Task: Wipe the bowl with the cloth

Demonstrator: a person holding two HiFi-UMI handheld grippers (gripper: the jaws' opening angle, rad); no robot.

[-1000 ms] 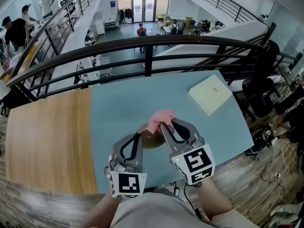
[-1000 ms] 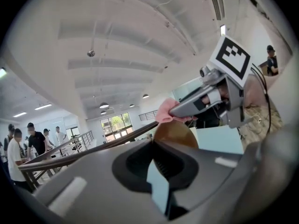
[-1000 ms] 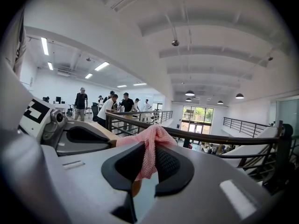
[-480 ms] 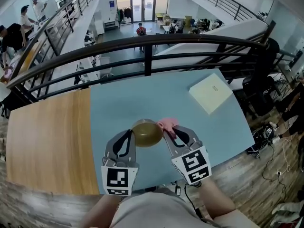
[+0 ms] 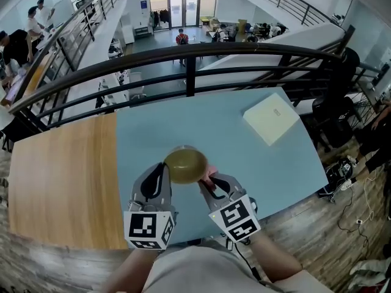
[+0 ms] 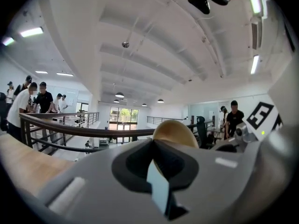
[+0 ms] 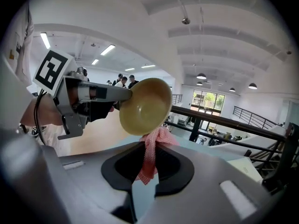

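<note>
The left gripper (image 6: 152, 142) is clamped shut on the rim of the yellowish bowl (image 7: 144, 105), holding it up off the blue table top (image 5: 244, 157), tipped on its side with the hollow facing the right gripper (image 7: 148, 144). That one is pinched tight on the pink cloth (image 7: 156, 136), whose bunched end sits at the bowl's lower rim. From above, the bowl covers most of the cloth. The left cube (image 5: 148, 227) and the right cube (image 5: 236, 217) show black-and-white square markers. Well apart, near the far right corner, lies a flat cream box (image 5: 270, 119) with a small mark too tiny to read. A wooden top (image 5: 61, 176) adjoins on the left, a black railing (image 5: 189, 55) curves behind, and people (image 5: 40, 12) stand beyond it
</note>
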